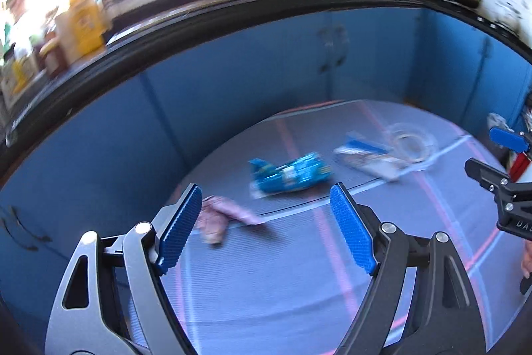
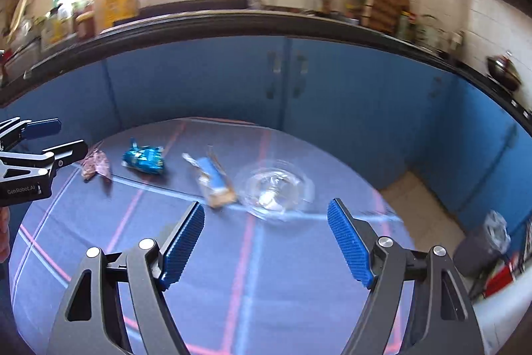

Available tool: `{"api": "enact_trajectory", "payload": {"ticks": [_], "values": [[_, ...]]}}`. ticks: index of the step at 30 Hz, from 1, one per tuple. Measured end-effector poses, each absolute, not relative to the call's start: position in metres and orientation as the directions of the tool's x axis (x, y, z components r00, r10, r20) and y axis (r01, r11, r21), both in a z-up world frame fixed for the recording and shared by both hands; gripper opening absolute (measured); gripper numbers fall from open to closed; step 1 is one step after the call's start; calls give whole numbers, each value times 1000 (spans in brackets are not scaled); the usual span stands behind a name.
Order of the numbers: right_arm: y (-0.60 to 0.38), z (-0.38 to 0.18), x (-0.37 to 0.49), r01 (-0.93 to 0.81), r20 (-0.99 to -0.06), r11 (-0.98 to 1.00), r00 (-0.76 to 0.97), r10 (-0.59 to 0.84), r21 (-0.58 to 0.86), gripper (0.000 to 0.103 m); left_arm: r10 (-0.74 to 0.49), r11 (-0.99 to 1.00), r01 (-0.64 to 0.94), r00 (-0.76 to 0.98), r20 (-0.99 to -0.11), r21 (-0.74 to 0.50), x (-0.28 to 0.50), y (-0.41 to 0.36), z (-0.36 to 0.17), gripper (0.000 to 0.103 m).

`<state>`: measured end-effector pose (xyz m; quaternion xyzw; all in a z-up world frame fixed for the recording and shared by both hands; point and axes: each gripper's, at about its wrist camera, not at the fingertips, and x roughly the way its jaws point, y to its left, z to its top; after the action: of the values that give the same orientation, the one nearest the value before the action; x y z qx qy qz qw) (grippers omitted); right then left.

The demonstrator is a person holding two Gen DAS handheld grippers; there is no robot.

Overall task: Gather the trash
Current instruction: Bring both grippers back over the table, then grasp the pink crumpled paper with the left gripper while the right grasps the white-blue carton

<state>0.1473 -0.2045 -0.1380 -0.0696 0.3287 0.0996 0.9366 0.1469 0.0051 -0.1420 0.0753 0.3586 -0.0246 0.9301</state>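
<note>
While both the left gripper and right gripper gape empty, the crinkly blue foil wrapper lies at twelve o'clock on the ribbed mat, long axis three-to-nine.

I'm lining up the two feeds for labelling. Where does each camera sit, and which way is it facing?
Left wrist: on the left gripper, angled down at the mat; its open fingers frame the pink wrapper; the right gripper shows at the right edge.
Right wrist: on the right gripper, angled down likewise; its open fingers frame the clear container; the left gripper shows at the left edge.
Shared: the blue packet, blue cabinets.
</note>
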Motion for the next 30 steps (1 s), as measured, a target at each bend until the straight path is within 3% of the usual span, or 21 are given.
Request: {"api": "enact_trajectory", "payload": {"ticks": [12, 18, 21, 23, 25, 30], "values": [[-131, -174, 214, -356, -693, 920, 705, 148, -167, 75, -14, 996, 71, 671, -741, 45, 183, 41, -190, 79], [-118, -190, 242, -389, -735, 904, 663, 142, -177, 73, -23, 999, 49, 634, -773, 10, 200, 55, -206, 73], [-115, -197, 248, -411, -764, 897, 628, 149, -163, 42, -39, 999, 42, 607, -794, -17, 205, 58, -213, 59], [-116, -198, 246, -421, -761, 893, 629, 159, -161, 30, -52, 999, 45, 609, -792, -31, 204, 59, -213, 55], [-119, -195, 242, -432, -766, 892, 616, 185, -132, 22, -66, 998, 52, 612, -788, -43, 203, 60, -211, 38], [-134, -181, 223, -460, -760, 887, 591, 270, -42, 2, -113, 993, 92, 631, -767, -70, 193, 52, -197, 24]]}}
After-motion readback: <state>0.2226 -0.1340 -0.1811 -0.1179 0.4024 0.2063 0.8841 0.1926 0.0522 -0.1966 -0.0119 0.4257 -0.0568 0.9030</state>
